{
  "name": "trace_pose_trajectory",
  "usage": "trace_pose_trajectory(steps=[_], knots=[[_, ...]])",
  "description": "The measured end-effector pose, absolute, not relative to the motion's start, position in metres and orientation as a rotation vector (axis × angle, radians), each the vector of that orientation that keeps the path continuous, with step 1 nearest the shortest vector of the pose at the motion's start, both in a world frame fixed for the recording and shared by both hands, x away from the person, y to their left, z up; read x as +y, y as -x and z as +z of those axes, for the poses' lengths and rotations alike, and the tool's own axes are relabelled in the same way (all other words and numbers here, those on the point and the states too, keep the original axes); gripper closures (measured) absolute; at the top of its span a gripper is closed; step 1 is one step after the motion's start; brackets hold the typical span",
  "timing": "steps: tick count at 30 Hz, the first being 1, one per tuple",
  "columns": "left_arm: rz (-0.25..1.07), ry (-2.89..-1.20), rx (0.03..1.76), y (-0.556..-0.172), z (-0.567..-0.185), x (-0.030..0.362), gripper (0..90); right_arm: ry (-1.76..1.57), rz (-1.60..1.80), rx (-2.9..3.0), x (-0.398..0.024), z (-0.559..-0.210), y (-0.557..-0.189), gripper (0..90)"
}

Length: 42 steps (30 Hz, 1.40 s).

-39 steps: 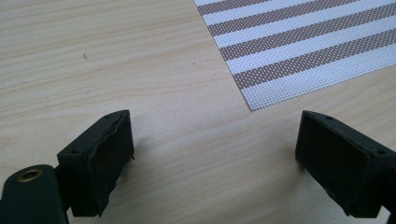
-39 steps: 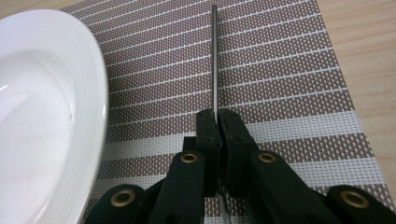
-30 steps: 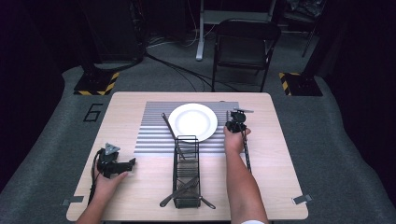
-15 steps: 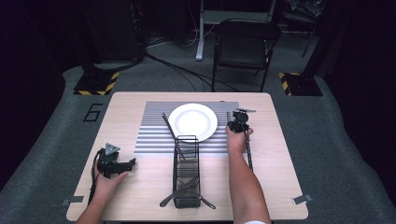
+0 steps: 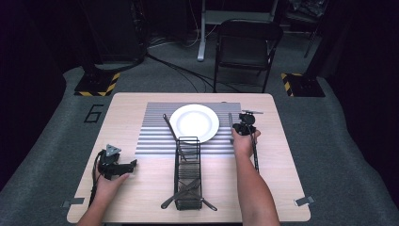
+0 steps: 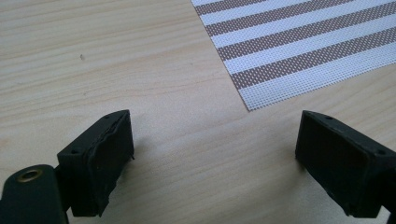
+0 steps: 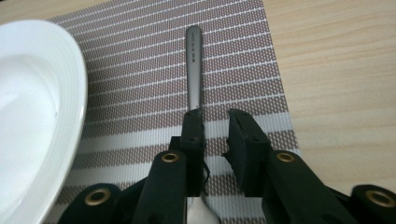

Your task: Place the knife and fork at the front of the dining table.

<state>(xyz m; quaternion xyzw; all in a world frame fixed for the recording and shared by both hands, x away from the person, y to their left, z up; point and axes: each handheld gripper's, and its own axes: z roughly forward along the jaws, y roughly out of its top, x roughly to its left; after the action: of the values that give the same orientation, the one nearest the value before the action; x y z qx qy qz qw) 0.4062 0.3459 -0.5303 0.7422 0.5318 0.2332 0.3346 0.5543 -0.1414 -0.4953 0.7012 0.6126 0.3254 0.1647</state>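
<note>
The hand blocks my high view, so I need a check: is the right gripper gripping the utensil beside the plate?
Observer: No. The right gripper has just been opening its jaws. The utensil lies flat on the striped mat, under one jaw, unpinched.
Operator: Is it touching anything else?
Observer: No, mat stripes show between its handle and the plate.
Operator: And the other hand?
Observer: The left gripper has its jaws wide apart over the bare table, with nothing between them.
</note>
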Motion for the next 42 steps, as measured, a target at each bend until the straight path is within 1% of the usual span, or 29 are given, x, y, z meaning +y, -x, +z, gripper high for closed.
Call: trace_pose_trajectory(steps=[3,9,12,15,18,20,26,28,31,34,36,38,42], knots=[[0.609,-1.936,1.389,-0.406,-0.53,0.346,11.1,-1.976,0.931,1.777,-0.143,-0.494,-0.55,69.7],[0.606,-1.936,1.389,-0.406,-0.53,0.346,10.9,-1.827,0.981,1.826,-0.148,-0.48,-0.529,65.1],[0.597,-1.949,1.38,-0.406,-0.53,0.346,9.9,-1.76,1.03,1.851,-0.151,-0.47,-0.516,61.8],[0.587,-1.967,1.365,-0.407,-0.53,0.345,7.1,-1.704,1.077,1.871,-0.155,-0.461,-0.502,58.7],[0.584,-1.966,1.363,-0.407,-0.53,0.345,7.0,-1.651,1.097,1.908,-0.158,-0.455,-0.49,56.1],[0.585,-1.966,1.363,-0.407,-0.53,0.345,7.0,-1.624,1.126,1.93,-0.16,-0.453,-0.481,53.7],[0.584,-1.965,1.36,-0.407,-0.53,0.346,8.1,-1.5,1.093,2.007,-0.16,-0.456,-0.453,51.7],[0.596,-1.95,1.365,-0.406,-0.53,0.347,9.8,-1.479,1.088,2.025,-0.158,-0.457,-0.447,51.6],[0.594,-1.952,1.362,-0.405,-0.529,0.349,15.2,-1.44,1.084,2.048,-0.157,-0.458,-0.437,51.7],[0.594,-1.95,1.361,-0.404,-0.529,0.35,16.4,-1.444,1.115,2.032,-0.157,-0.463,-0.429,50.6],[0.605,-1.94,1.361,-0.404,-0.529,0.35,18.7,-1.449,1.136,2.026,-0.158,-0.468,-0.427,49.2],[0.6,-1.936,1.354,-0.403,-0.528,0.351,23.7,-1.456,1.127,2.037,-0.158,-0.474,-0.427,47.9],[0.591,-1.931,1.361,-0.403,-0.526,0.353,34.9,-1.402,1.12,2.049,-0.155,-0.48,-0.424,48.2]])
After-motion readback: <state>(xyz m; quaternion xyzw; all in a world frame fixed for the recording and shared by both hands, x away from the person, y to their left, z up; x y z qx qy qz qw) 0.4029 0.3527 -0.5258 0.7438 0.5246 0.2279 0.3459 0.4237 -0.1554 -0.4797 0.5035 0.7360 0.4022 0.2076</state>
